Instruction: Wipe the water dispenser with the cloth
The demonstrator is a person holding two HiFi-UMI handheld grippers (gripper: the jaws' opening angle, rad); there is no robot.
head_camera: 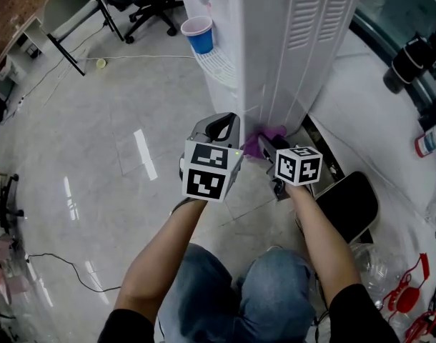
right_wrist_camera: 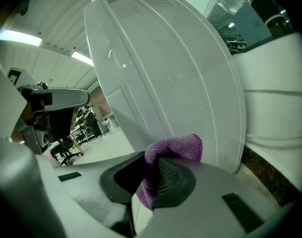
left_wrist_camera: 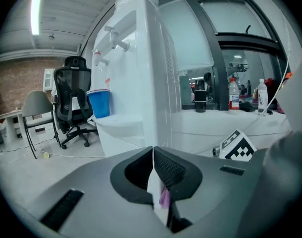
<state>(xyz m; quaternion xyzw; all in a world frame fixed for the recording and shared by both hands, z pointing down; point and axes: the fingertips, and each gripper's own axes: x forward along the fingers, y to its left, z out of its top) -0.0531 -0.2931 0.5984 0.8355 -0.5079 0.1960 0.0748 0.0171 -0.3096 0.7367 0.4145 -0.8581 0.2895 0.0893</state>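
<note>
Right tongs (right_wrist_camera: 150,163) clench the purple cloth (right_wrist_camera: 176,147) at the base of the water dispenser (right_wrist_camera: 166,73); left tongs (left_wrist_camera: 153,151) are clenched on nothing. From overhead, both tongs hide most of the cloth from me.

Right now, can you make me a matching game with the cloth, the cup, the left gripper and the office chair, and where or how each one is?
Things:
1. cloth
2. cup
3. left gripper
4. office chair

Places or states:
A. black, standing on the floor
B. purple, pinched in the right gripper
C. jaws together, holding nothing
D. blue, on the drip tray of the water dispenser

Pairs: 1-B, 2-D, 3-C, 4-A.
</note>
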